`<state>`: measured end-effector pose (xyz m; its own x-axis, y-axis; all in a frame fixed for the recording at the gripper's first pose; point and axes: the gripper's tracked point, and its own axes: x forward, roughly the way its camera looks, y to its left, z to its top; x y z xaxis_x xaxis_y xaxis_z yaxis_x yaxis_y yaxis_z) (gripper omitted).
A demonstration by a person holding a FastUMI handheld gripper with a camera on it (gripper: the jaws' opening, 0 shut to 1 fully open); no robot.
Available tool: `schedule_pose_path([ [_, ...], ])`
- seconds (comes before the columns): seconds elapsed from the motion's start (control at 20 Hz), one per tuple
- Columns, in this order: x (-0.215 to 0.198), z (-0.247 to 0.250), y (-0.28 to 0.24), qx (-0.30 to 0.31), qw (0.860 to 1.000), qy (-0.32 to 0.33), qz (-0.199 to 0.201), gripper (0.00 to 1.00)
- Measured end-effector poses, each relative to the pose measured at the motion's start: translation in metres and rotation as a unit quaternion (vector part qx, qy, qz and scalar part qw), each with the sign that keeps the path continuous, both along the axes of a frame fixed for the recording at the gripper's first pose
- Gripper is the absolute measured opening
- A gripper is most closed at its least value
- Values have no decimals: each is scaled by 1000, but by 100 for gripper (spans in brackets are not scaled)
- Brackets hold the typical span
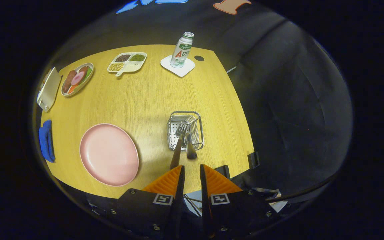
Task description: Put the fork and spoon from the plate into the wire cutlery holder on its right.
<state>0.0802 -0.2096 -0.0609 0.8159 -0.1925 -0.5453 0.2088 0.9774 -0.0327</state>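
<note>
Gripper view: our gripper (192, 171) hangs with fingers slightly apart, holding nothing. Just ahead, fork (179, 140) and spoon (189, 146) stand in the holder (185, 130); left lies the plate (109, 154).

Counter (145, 100), light wood grain, with items set directly on it.

Near side: empty pink plate (109, 154); wire cutlery holder (185, 130) to its right; blue cloth (47, 140) at the plate's other side. Far side: white tray (49, 88), oval dish of sliced food (77, 79), four-part dish of beans (127, 62), white square coaster (177, 65) bearing a bottle, dark round hole (199, 58) beside it.
</note>
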Motion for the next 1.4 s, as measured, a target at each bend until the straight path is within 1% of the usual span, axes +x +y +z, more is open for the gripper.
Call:
schedule_pose_path([
  [0.1,2,6,1,2,1000,-10,1,28],
  [0.65,4,20,11,5,999,-33,4,28],
  [1.0,8,44,16,17,994,-107,9,28],
  [1.1,8,61,15,13,988,-151,2,28],
  [1.2,0,85,12,15,978,-208,-7,28],
  [1.3,-11,118,9,13,959,-281,-17,28],
  [1.4,-33,152,-2,0,934,-353,-44,28],
])
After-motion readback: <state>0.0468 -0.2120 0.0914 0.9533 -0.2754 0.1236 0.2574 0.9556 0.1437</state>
